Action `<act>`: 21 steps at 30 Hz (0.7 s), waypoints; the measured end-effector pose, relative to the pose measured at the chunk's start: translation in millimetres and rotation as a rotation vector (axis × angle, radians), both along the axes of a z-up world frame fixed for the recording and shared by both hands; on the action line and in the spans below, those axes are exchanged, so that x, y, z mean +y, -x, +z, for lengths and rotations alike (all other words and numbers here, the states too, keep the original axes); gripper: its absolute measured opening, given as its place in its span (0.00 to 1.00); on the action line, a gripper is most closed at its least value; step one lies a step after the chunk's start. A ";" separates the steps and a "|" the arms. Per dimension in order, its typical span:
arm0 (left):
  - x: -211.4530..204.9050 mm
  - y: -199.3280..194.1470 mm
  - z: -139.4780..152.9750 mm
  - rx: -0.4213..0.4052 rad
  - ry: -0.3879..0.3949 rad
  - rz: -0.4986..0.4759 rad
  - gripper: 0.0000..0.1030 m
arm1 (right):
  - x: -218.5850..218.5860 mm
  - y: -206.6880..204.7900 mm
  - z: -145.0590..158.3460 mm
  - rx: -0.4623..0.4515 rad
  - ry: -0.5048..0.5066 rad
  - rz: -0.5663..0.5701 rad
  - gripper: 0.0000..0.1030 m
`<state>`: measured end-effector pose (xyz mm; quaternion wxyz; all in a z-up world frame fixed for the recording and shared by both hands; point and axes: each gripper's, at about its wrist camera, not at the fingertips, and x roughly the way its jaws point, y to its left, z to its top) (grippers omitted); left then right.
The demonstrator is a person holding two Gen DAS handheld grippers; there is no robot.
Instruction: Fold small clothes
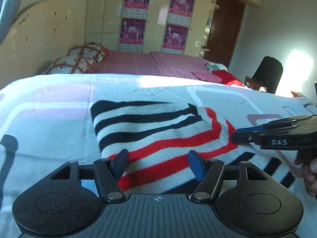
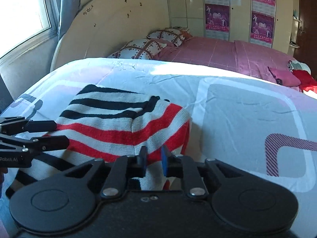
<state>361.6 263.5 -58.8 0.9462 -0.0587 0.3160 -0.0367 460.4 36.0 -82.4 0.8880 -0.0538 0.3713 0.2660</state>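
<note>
A small knitted garment with white, black and red stripes (image 1: 158, 130) lies partly folded on the white patterned quilt (image 1: 49, 119). It also shows in the right wrist view (image 2: 122, 123). My left gripper (image 1: 158, 161) is open, its fingers spread just above the garment's near red-striped part. In the right wrist view the left gripper (image 2: 61, 132) enters from the left, over the garment's left edge. My right gripper (image 2: 154, 156) has its jaws nearly closed on the garment's near right edge. In the left wrist view the right gripper (image 1: 234, 133) comes in from the right at the garment's right edge.
The quilt (image 2: 237, 109) covers the near part of a bed. Behind it lie a pink sheet (image 1: 148, 63), two patterned pillows (image 1: 79, 59), and red and pink clothes (image 1: 223, 77). A headboard stands at left, a wardrobe with posters behind, a dark chair (image 1: 267, 73) at right.
</note>
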 end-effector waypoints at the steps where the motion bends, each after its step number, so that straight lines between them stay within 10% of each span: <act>1: 1.9 11.5 5.1 -0.019 0.006 0.009 0.64 | -6.9 10.1 7.4 -0.014 -0.015 0.009 0.16; 8: -17.8 68.8 0.6 -0.024 0.005 -0.014 0.64 | -7.7 73.0 20.3 -0.068 0.008 0.139 0.10; 11: -34.9 72.2 -10.1 -0.006 -0.097 -0.033 0.64 | -0.5 64.8 -9.4 0.000 0.127 0.098 0.00; 21: -52.5 97.1 -20.5 -0.036 -0.236 0.005 0.66 | -11.5 78.2 -27.6 0.002 0.053 0.041 0.00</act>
